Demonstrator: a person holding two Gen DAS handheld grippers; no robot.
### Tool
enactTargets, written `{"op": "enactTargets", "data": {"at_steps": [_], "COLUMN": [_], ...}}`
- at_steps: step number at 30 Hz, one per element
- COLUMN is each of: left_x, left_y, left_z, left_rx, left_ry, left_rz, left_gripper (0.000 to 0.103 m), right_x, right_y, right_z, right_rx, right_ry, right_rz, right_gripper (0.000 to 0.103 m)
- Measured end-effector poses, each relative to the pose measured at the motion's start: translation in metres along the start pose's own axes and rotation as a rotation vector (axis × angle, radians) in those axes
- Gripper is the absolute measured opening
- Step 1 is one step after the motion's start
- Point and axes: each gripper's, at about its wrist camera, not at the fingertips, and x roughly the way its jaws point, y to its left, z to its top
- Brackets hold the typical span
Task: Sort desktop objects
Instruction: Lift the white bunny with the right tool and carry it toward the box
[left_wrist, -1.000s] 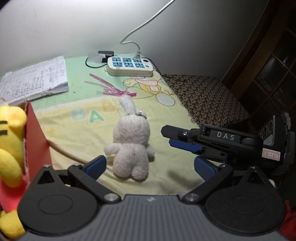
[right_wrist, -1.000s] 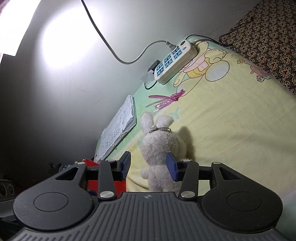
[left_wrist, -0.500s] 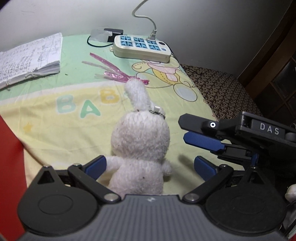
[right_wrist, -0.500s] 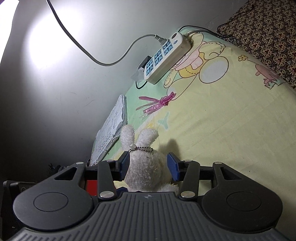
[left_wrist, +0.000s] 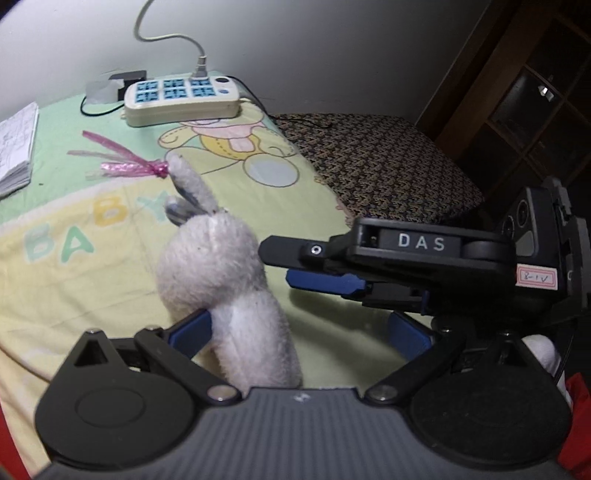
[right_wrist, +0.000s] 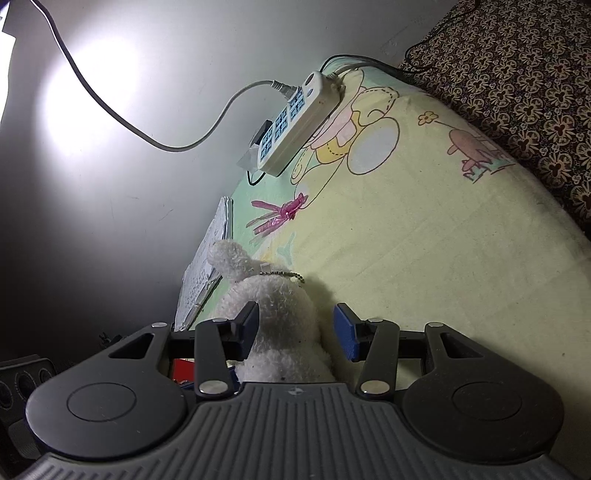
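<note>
A white plush rabbit (left_wrist: 214, 266) lies on a pale yellow and green baby blanket (left_wrist: 74, 295), ears pointing toward the wall. My left gripper (left_wrist: 301, 332) is open wide, and the rabbit's lower body rests against its left blue pad. My right gripper (left_wrist: 277, 262) reaches in from the right, with its fingertips at the rabbit's head. In the right wrist view the rabbit (right_wrist: 280, 314) sits between the fingers of the right gripper (right_wrist: 298, 325), touching the left pad, with a gap at the right pad. The rabbit's legs are hidden behind both gripper bodies.
A white power strip (left_wrist: 181, 98) with its cable lies at the blanket's far edge by the wall. A notebook (left_wrist: 14, 147) is at far left and a pink ribbon (left_wrist: 125, 166) just beyond the rabbit's ears. A dark patterned cushion (left_wrist: 380, 166) borders the blanket's right side.
Both grippers have moved in toward the rabbit, which now fills more of each view. The red box and yellow plush have slid out of the left view. Neither jaw width has visibly changed.
</note>
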Motion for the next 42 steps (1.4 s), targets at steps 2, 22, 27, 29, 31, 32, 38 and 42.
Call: {"op": "enactTargets", "data": {"at_steps": [2, 22, 27, 29, 31, 32, 38, 42], "left_x": [0.003, 0.025, 0.049, 0.05, 0.052, 0.052, 0.047, 0.031], "left_y": [-0.014, 0.028, 0.034, 0.034, 0.034, 0.034, 0.023, 0.019], "left_z": [-0.001, 0.012, 0.01, 0.012, 0.013, 0.014, 0.011, 0.004], "left_rx": [0.055, -0.109, -0.163, -0.168, -0.169, -0.166, -0.11, -0.102], "left_ry": [-0.02, 0.018, 0.074, 0.066, 0.068, 0.07, 0.094, 0.089], "left_rz": [0.019, -0.026, -0.073, -0.078, -0.084, -0.086, -0.102, -0.107], "left_gripper": [0.1, 0.099, 0.091, 0.091, 0.09, 0.088, 0.074, 0.074], "right_x": [-0.009, -0.016, -0.01, -0.007, -0.006, -0.007, -0.01, -0.02], "right_y": [-0.005, -0.028, -0.026, -0.027, -0.027, -0.028, -0.016, -0.006], "right_z": [0.0, 0.006, 0.007, 0.008, 0.008, 0.008, 0.0, -0.009], "right_rx": [-0.005, 0.05, 0.045, 0.055, 0.061, 0.069, 0.057, 0.051], "right_ry": [-0.011, -0.062, -0.053, -0.032, -0.027, -0.023, 0.043, 0.06], "right_rz": [0.003, 0.061, 0.056, 0.066, 0.068, 0.071, 0.084, 0.09], "right_gripper": [0.05, 0.063, 0.063, 0.062, 0.058, 0.058, 0.053, 0.053]}}
